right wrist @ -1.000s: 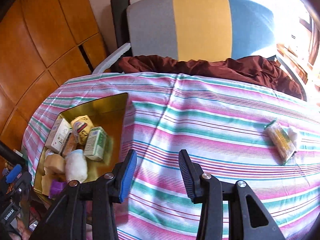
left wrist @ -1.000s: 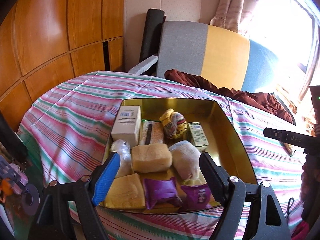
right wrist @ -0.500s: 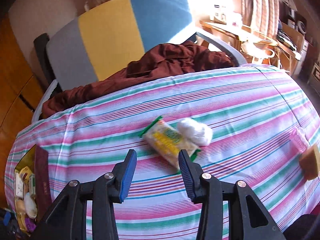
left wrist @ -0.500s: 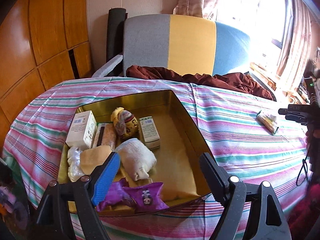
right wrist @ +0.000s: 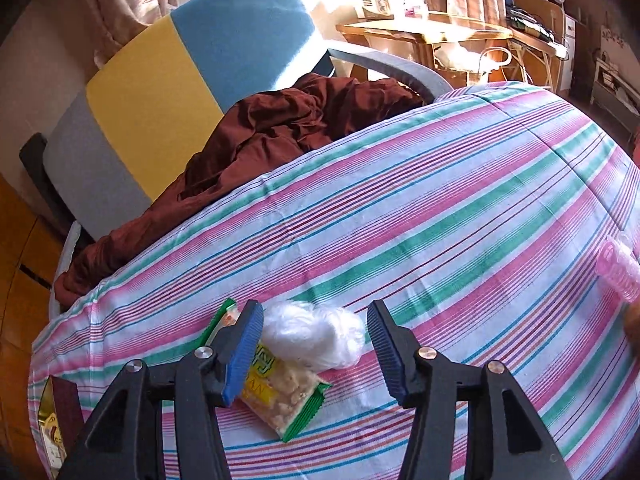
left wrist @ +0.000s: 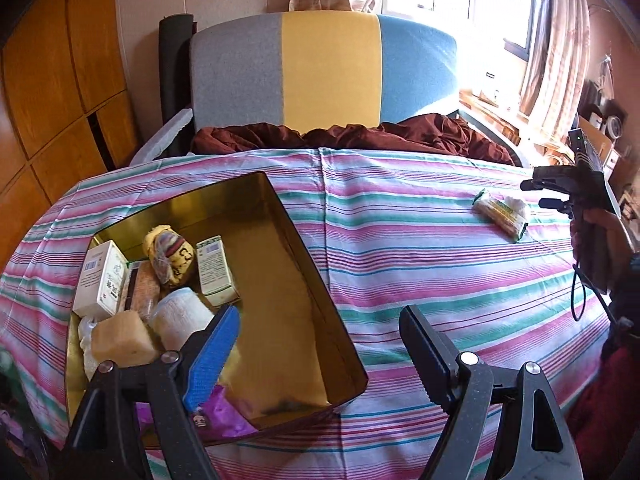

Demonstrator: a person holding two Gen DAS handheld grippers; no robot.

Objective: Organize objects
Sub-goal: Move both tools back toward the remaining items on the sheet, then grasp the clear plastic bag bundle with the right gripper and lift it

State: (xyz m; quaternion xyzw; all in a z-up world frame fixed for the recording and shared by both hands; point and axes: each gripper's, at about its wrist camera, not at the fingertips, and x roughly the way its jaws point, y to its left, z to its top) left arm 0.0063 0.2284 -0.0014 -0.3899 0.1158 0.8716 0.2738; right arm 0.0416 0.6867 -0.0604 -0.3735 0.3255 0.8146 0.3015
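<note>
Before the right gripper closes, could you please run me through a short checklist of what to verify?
1. Right gripper open: ok, wide gap.
2. White fluffy wad between the fingers: ok, roughly centred.
3. Only the wad in the grasp: not ok, the snack packet lies beside it, partly under the left finger.
4. Fingers low enough to pinch: cannot tell.
5. Room in the gold tin: ok, its right half is bare.
6. Left gripper out of the way: ok, open and empty over the tin's near corner.
</note>
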